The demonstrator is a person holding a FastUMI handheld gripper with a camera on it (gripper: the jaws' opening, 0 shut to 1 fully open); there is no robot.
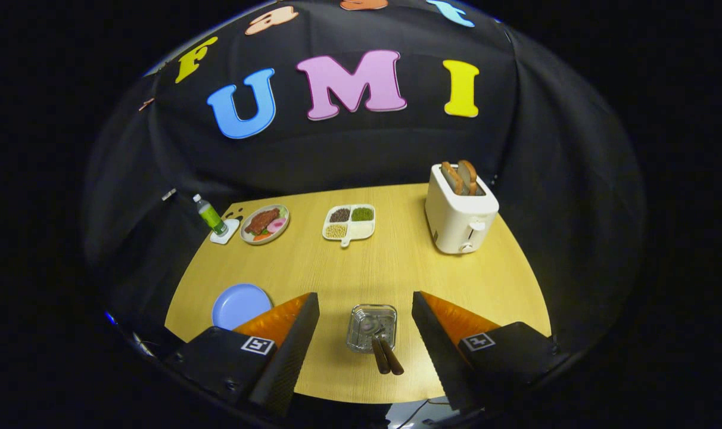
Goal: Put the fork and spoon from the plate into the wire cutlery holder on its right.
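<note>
The gripper hung spread and empty above the square wire cutlery holder, where two brown-handled utensils leaned. The round blue plate lay bare. A careless retreat could tip the holder.

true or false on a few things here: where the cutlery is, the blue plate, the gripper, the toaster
1. The fork and spoon stand in the wire cutlery holder. True.
2. The blue plate holds cutlery. False: it is bare.
3. The gripper is shut on a handle. False: its fingers are spread apart, with the holder between them.
4. The toaster has bread in its slots. True.
5. The holder sits left of the blue plate. False: it is on its right.
</note>
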